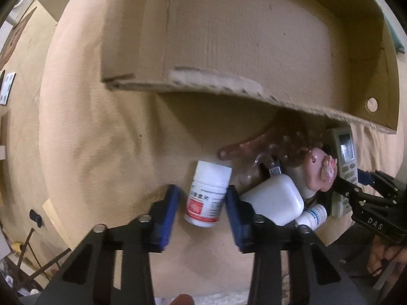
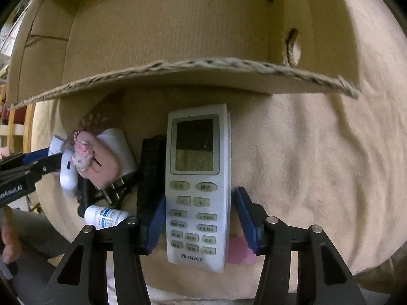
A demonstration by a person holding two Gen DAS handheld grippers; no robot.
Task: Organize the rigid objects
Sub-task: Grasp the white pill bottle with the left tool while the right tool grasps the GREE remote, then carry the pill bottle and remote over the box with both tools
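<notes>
My left gripper (image 1: 202, 203) is open around a white pill bottle with a red label (image 1: 207, 194) that lies on the beige cloth; the pads stand just apart from its sides. My right gripper (image 2: 197, 218) is open around a white Gree remote (image 2: 197, 185); the left pad is at its edge, the right pad is apart. Between them lies a pile: a white case (image 1: 276, 199), a small white bottle with a blue label (image 2: 105, 217), a pink foot-shaped toy (image 2: 98, 160), a white plug (image 2: 119, 150) and a black remote (image 2: 150, 167).
An open cardboard box (image 1: 229, 45) stands just behind the objects, its front flap (image 2: 190, 76) hanging over them. A beige cloth (image 2: 318, 165) covers the surface. A pink flat piece (image 2: 239, 253) lies under the white remote's right side. A brown dotted transparent thing (image 1: 287, 137) lies by the flap.
</notes>
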